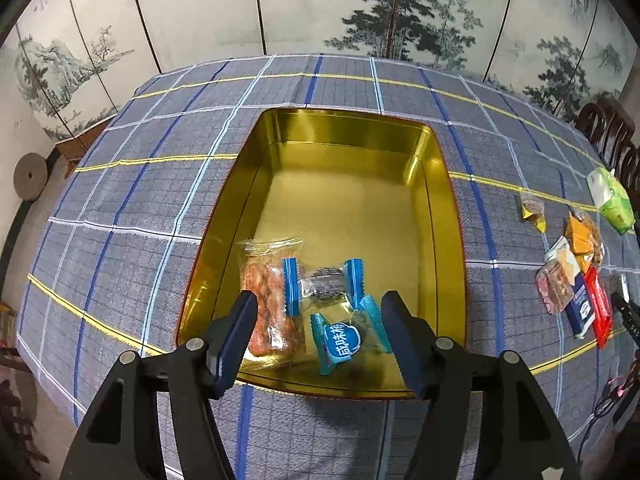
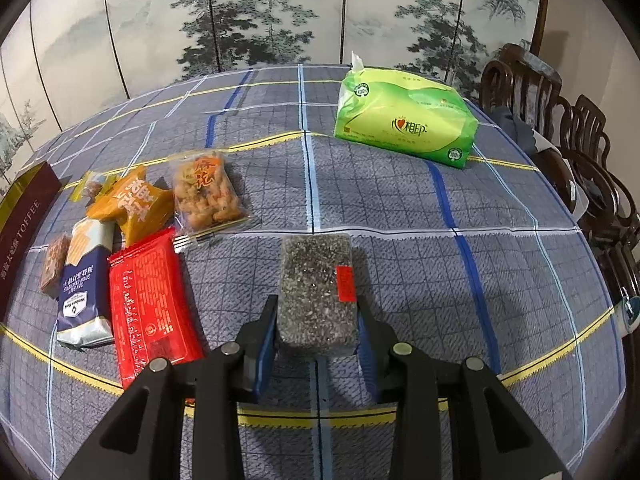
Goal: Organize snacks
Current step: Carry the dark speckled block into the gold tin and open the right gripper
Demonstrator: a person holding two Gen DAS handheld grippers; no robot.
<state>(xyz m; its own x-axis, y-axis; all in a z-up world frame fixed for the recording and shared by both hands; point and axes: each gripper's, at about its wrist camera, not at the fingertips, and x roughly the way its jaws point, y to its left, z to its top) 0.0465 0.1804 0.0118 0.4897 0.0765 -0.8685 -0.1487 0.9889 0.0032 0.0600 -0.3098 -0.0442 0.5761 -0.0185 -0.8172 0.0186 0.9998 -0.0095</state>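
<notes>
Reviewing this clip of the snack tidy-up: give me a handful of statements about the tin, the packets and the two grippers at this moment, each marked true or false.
1. The gold rectangular metal tin already holds some snack packets. True.
2. The left gripper is clamped on the light-blue wrapped candy. False: its jaws stand apart above the tin and the candy lies loose inside.
3. The right gripper holds a dark speckled snack bar in clear wrap. True.
4. The green tissue pack lies inside the tin. False: it sits on the blue checked tablecloth.
5. The flat red packet lies on the cloth beside a navy and white packet. True.
</notes>
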